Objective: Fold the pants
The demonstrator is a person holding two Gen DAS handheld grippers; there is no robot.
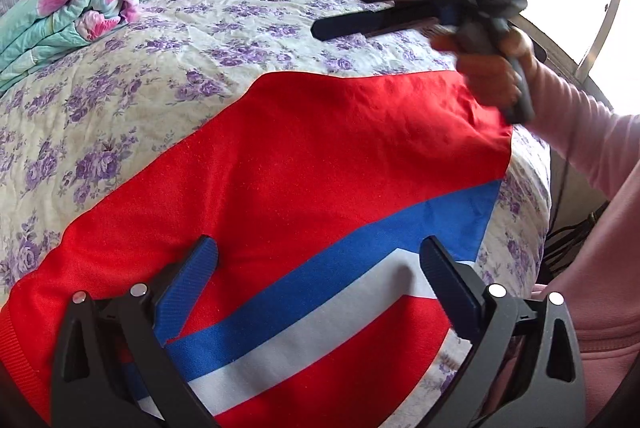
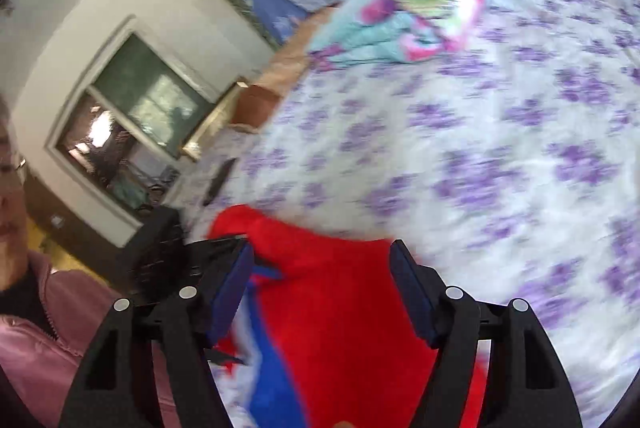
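While the left gripper (image 1: pixel 320 260) hangs low over the red pants (image 1: pixel 280 155), its jaws stand wide apart, the blue pads clear of the cloth with the blue and white side stripe (image 1: pixel 320 292) showing between them; whether the fingertips brush the fabric cannot be told. The pants lie flat on the floral bedspread (image 1: pixel 120 99), their far hem running straight across toward the right gripper (image 1: pixel 340 7), which is raised above the bed in a hand (image 1: pixel 492 79) and holds nothing. Bare bedspread stretches beyond the hem up to a folded floral quilt (image 1: pixel 72 15) at the far left. At the right the bed edge drops off beside a pink sleeve (image 1: pixel 592 139).

From the right wrist, blurred by motion, the right gripper (image 2: pixel 322 268) has its jaws fairly wide, nothing pinched; the pants (image 2: pixel 340 308) lie below and between the pads, apart from them. Open bedspread (image 2: pixel 480 167) fills the right, the quilt (image 2: pixel 420 11) lying well beyond.
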